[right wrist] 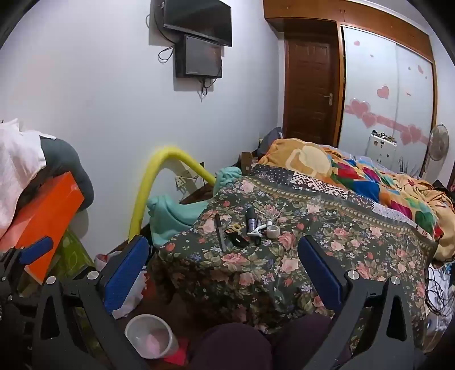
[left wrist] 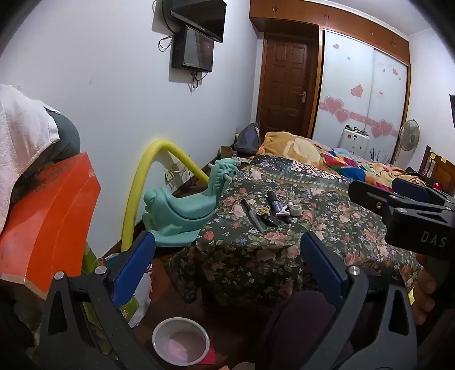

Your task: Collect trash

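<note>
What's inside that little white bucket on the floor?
The white bucket on the floor holds something pale pink at its bottom, maybe a liner or crumpled paper. Anything beneath the pink stuff is hidden.

This is a bedroom in a home. A bed (left wrist: 335, 159) with a colourful blanket (right wrist: 355, 170) stands against the far side, next to a wardrobe (left wrist: 366, 82) with sliding doors and pink heart stickers. A wooden door (right wrist: 310, 88) is beside it. A TV (left wrist: 199, 17) hangs on the white wall, and a child's rocking toy (left wrist: 182, 210) stands on the floor near a fan (left wrist: 408, 136).
</note>
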### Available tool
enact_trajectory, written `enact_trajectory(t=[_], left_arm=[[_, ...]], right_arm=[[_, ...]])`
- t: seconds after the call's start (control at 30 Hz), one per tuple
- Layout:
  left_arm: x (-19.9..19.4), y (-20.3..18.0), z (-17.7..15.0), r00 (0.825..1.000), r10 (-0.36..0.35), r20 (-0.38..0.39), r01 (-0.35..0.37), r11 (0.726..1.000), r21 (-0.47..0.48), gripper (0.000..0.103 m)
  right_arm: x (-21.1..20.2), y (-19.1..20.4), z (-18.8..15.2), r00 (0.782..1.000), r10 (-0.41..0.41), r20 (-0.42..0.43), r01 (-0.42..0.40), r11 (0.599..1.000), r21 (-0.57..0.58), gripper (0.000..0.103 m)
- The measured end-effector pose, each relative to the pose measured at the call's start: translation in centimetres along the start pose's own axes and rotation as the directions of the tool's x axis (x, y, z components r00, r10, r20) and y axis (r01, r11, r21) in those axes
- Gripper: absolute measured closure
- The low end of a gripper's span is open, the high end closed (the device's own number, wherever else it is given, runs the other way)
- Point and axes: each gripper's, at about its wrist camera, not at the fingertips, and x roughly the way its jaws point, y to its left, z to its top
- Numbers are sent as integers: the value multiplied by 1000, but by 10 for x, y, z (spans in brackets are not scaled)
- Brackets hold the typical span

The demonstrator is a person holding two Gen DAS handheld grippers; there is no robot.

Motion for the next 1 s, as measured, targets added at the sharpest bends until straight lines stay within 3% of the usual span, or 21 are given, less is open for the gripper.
enact_trajectory(t=[0.27, 0.5, 1.0], left_arm=[[-3, 13, 4, 1000, -18, 1, 18, 999, -46, 1], [0, 8, -3, 1000, 13, -4, -13, 1000, -19, 1], [3, 9, -5, 1000, 6, -7, -6, 999, -32, 1]], right_arm=[[4, 7, -4, 1000, 12, -6, -12, 1000, -13, 0], [5, 9, -2, 999, 34, -28, -35, 999, -17, 0], [2, 12, 2, 999, 34, -21, -35, 999, -28, 0]])
